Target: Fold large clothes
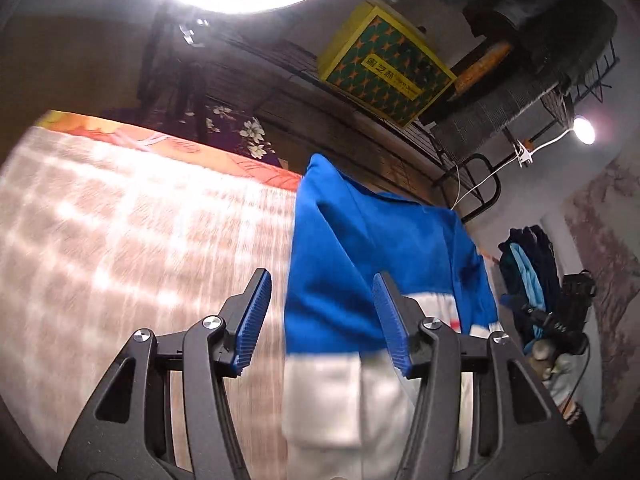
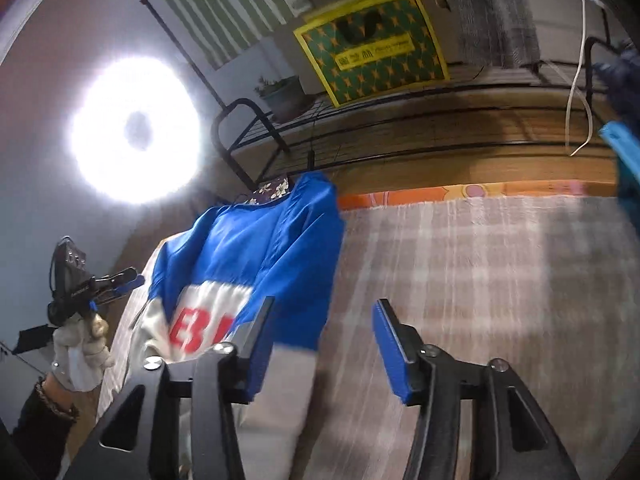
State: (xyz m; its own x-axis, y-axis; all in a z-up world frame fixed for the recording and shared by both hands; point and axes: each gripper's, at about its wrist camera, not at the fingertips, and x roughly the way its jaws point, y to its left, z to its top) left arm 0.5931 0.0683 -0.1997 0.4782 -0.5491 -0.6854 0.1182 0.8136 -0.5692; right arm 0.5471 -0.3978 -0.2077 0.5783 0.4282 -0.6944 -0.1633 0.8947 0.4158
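Here the blue and white garment (image 1: pixel 380 264) lies folded lengthwise on the checked blanket (image 1: pixel 140 240) of the bed. The left hand-held gripper (image 1: pixel 322 320) and the right hand-held gripper (image 2: pixel 324 344) both stand half open above it, holding nothing.

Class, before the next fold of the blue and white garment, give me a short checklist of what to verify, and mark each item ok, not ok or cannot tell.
1. Left gripper open: ok.
2. Right gripper open: ok.
3. Garment free of both grippers: ok, no pads press on it.
4. Garment lies on the checked blanket: ok.
5. Fold edges even: cannot tell, pictures blurred.
6. Blanket bare beside the garment: ok.
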